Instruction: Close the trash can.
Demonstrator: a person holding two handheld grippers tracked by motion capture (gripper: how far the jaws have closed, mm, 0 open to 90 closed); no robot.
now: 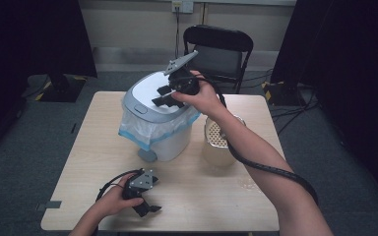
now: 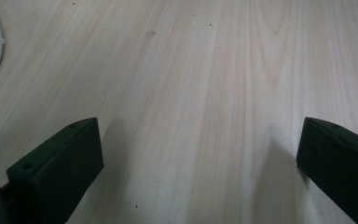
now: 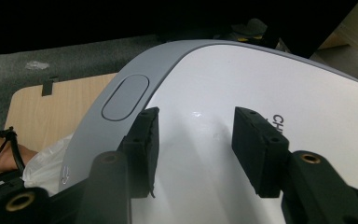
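Note:
A white trash bin point(image 1: 170, 142) with a grey-rimmed lid point(image 1: 150, 96) and a plastic bag liner point(image 1: 142, 132) stands in the middle of the table. My right gripper point(image 1: 165, 98) hovers just over the lid, jaws open with nothing between them; in the right gripper view it point(image 3: 193, 140) points down at the white lid point(image 3: 270, 88) near the grey oval button point(image 3: 125, 97). My left gripper point(image 1: 147, 209) rests near the table's front edge, open, and in the left gripper view point(image 2: 198, 154) its jaws spread wide over bare wood.
A clear glass jar point(image 1: 220, 142) with a perforated lid stands right of the bin, under my right forearm. A black folding chair point(image 1: 219, 51) stands behind the wooden table point(image 1: 216, 196). Cables lie on the floor at the right.

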